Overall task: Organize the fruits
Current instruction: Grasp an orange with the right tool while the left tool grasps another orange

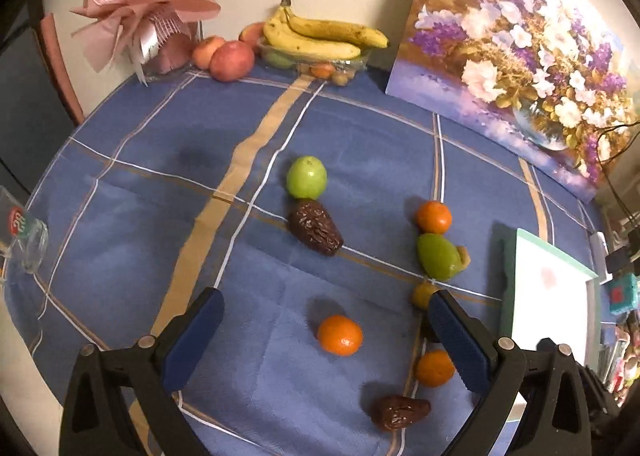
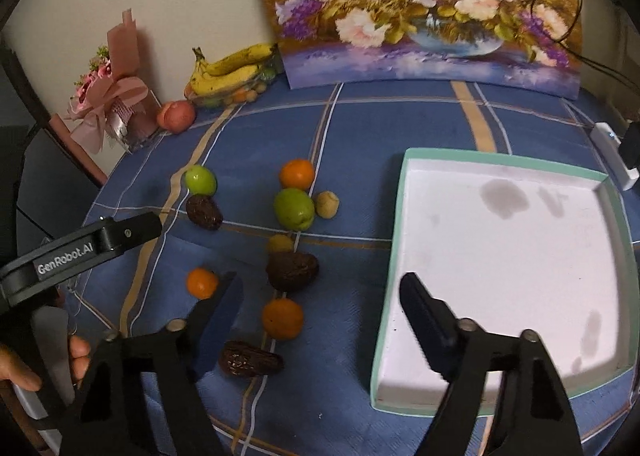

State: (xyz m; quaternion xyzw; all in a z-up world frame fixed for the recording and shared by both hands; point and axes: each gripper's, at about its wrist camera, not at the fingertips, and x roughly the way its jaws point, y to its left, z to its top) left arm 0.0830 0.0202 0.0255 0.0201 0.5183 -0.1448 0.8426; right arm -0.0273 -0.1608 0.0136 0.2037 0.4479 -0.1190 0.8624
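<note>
Loose fruit lies on the blue checked tablecloth [image 1: 120, 215]. In the left wrist view I see a green fruit [image 1: 307, 177], a dark date [image 1: 315, 228], three oranges [image 1: 340, 335], a second green fruit [image 1: 438, 257] and another date [image 1: 400, 412]. My left gripper [image 1: 326, 328] is open, its jaws to either side of the near orange, above it. In the right wrist view my right gripper [image 2: 320, 312] is open and empty above an orange [image 2: 282, 318] and a date [image 2: 250, 364]. A white tray with a teal rim [image 2: 404, 167] lies to the right.
Bananas [image 1: 320, 35] on a clear container and red apples [image 1: 232, 59] stand at the back by the wall. A pink bouquet [image 1: 152, 7] is at the back left, a flower painting [image 1: 520, 55] leans at the back right. A glass [image 1: 28, 240] sits at the left edge.
</note>
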